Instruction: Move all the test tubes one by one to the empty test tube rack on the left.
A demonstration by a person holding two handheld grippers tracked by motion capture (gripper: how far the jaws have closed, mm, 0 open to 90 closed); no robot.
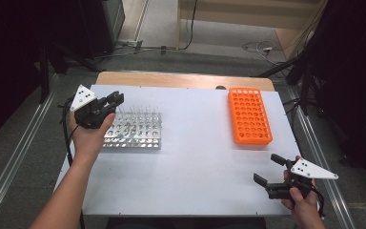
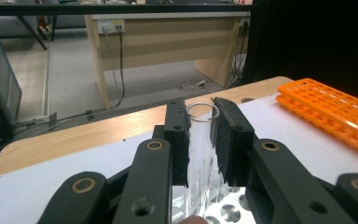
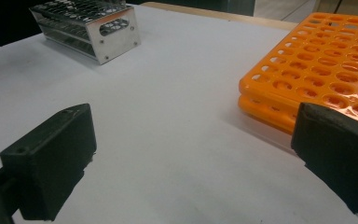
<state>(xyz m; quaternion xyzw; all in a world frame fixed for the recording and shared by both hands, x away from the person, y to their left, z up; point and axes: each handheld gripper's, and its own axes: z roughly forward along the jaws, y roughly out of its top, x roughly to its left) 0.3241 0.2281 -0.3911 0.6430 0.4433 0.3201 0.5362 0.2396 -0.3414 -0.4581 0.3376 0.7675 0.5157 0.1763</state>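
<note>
On the table, two racks (image 1: 132, 131) (image 1: 249, 116), two grippers (image 1: 108, 103) (image 1: 269, 168).

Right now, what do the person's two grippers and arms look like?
Both are black two-jaw tools. The left gripper and right gripper each carry a pale three-cornered plate with dark dots, and a black cable trails from each. The jaws are blocky black pads on arms with brass-ringed pivots. The forearms are bare, no sleeves.
</note>
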